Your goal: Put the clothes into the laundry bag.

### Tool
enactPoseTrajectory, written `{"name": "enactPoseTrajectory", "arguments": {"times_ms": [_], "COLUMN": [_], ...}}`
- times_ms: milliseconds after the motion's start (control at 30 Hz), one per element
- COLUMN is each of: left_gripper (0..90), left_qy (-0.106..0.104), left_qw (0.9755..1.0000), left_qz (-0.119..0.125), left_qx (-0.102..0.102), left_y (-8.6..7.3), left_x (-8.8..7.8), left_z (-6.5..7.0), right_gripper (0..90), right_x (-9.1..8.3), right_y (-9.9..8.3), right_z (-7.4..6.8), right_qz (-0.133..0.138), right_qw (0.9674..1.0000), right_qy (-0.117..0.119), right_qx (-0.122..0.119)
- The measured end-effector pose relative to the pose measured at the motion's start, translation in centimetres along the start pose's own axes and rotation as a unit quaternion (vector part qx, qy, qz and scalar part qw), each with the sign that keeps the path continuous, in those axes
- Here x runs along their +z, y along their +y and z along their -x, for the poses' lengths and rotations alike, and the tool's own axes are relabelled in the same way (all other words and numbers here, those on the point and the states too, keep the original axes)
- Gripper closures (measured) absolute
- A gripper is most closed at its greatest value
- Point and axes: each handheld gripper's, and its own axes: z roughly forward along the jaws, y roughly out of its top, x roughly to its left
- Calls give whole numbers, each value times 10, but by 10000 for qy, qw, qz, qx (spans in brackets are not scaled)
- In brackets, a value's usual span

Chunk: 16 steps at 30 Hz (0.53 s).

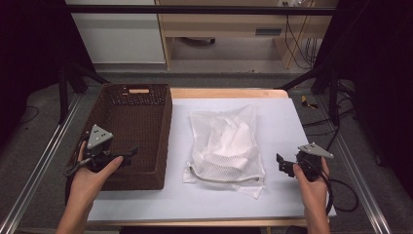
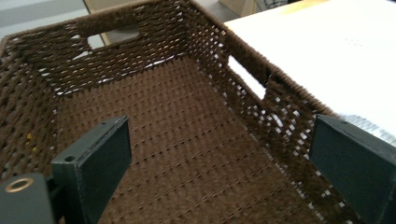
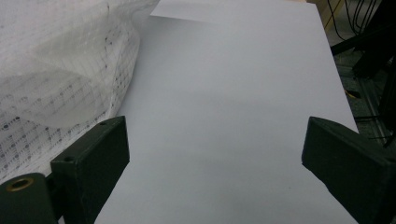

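A white mesh bag (image 1: 226, 146) with white cloth inside lies on the white sheet in the middle of the table; its edge fills the left of the right gripper view (image 3: 51, 79). A dark brown woven basket (image 1: 129, 131) stands at the left, empty inside (image 2: 187, 154). My left gripper (image 1: 127, 155) hangs open over the basket's near part, jaws wide apart (image 2: 224, 168). My right gripper (image 1: 281, 163) is open to the right of the bag, over bare sheet (image 3: 215, 158), holding nothing.
The white sheet (image 1: 282, 122) covers the wooden table top. Metal rails (image 1: 44, 161) run along both table sides. A cable (image 1: 341, 195) trails from the right gripper off the sheet's corner. Black frame legs and wires stand beyond the far right edge.
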Motion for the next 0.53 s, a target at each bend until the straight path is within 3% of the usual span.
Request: {"name": "enactPoseTrajectory", "arguments": {"times_ms": [267, 533], "left_gripper": [61, 61], "left_qy": [141, 150], "left_qw": [9998, 9995], "left_qz": [-126, -269], "left_qx": [2, 87], "left_y": [-3, -6], "left_x": [-2, 1], "left_z": [-9, -12], "right_gripper": [79, 70], "right_x": [4, 8], "right_y": [-7, -10], "right_z": [1, -3], "right_qz": [-188, -399], "right_qw": [9998, 9989], "right_qy": [16, 97], "right_qx": [-108, -231]}}
